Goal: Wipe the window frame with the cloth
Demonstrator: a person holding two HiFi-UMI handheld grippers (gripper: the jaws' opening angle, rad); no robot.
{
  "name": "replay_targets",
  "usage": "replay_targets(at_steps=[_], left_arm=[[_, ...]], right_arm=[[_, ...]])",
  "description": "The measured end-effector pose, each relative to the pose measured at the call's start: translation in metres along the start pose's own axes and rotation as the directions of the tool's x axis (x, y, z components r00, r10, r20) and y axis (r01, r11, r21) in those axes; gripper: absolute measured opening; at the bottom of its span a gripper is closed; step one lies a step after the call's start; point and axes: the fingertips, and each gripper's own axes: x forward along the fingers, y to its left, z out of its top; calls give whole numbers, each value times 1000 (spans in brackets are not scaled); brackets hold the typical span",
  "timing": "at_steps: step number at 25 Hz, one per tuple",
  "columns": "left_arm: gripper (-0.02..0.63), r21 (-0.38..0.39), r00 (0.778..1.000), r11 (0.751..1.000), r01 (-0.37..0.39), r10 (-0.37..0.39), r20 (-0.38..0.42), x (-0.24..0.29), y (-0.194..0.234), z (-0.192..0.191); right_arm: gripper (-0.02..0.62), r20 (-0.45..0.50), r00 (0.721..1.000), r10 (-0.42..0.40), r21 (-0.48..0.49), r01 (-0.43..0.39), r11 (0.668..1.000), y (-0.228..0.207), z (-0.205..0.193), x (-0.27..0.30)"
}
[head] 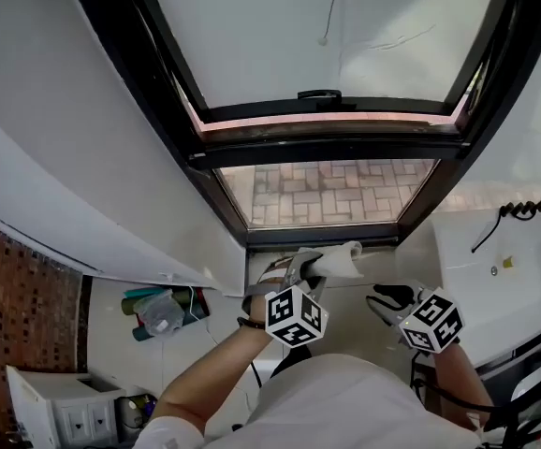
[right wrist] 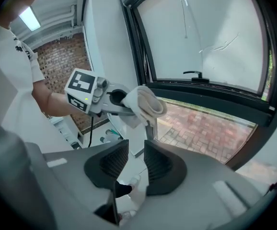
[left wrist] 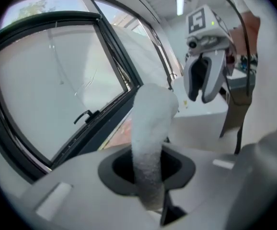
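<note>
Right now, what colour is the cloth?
White; the cloth shows best in the left gripper view.

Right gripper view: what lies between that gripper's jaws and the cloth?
Nothing. In the right gripper view, open air separates the open right gripper from the cloth held by the left gripper.

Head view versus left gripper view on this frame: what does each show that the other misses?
Only the head view shows the teal and clear plastic bottles on the floor. Only the left gripper view shows the long ceiling light. Both show the white fluffy cloth clamped in the left claw, the black window frame and the right claw.
</note>
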Motion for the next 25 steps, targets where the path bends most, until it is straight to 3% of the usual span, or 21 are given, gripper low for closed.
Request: replay_targets(at_steps=[6, 11, 20, 25], left_arm=[[92, -144, 996, 988, 49, -37, 83, -42, -91, 55], [92, -300, 988, 951, 80, -37, 147, -77, -134, 75], [92, -417, 977, 907, 57, 35, 210, -120, -137, 92], [92, -426, 964, 902, 71, 48, 263, -129, -124, 110]], right_arm=[[101, 65, 998, -16, 49, 13, 999, 9, -58, -70], [101, 99, 995, -23, 58, 17, 998, 13, -86, -106], [101, 183, 981, -56, 50, 48, 998, 13, -84, -156], [103, 241, 967, -81, 39, 74, 997, 13, -66, -170]])
